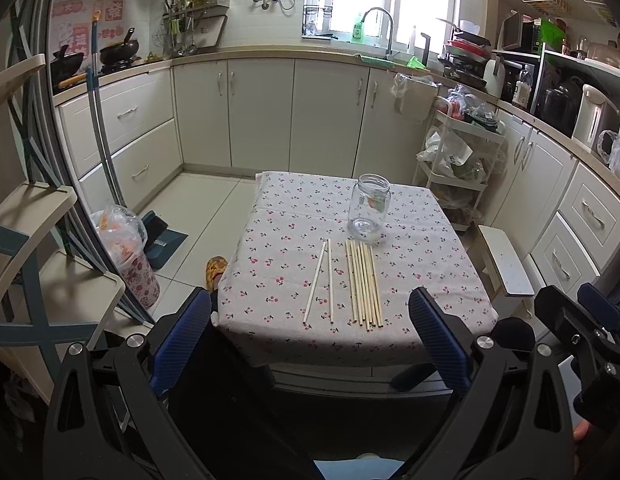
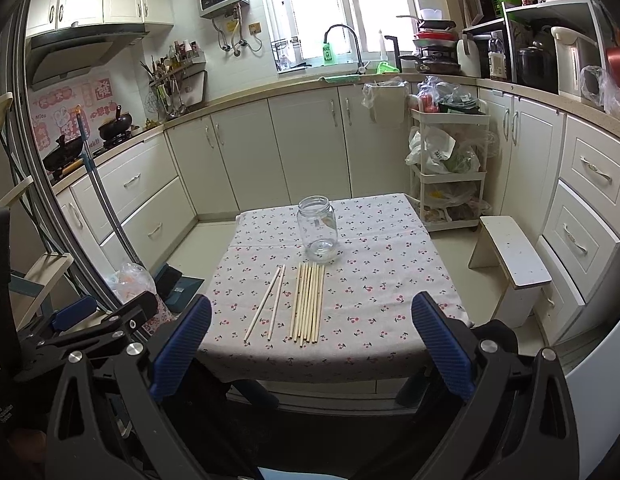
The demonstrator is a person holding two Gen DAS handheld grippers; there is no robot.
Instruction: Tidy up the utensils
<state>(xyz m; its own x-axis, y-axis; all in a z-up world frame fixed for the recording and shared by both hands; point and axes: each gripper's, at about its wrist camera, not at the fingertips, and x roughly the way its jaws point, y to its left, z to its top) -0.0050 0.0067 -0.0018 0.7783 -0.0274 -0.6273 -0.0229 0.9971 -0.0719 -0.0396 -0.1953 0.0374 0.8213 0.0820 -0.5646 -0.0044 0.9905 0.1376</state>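
An empty clear glass jar [image 1: 369,210] [image 2: 317,228] stands upright on the cherry-print tablecloth [image 1: 422,264] [image 2: 374,280]. In front of it lies a row of several wooden chopsticks [image 1: 364,284] [image 2: 308,304], and to their left two pale chopsticks [image 1: 322,280] [image 2: 270,302] lie slightly apart. My left gripper [image 1: 310,336] hangs open before the table's near edge, holding nothing. My right gripper [image 2: 310,344] is also open and empty, short of the table. Each gripper shows at the edge of the other's view.
A small white stool [image 2: 514,256] stands right of the table, with a tiered cart [image 2: 450,168] of bags behind it. Left on the floor are a bagged bin [image 1: 130,256], a dustpan [image 1: 166,240] and a slipper [image 1: 216,270]. Cabinets line the walls.
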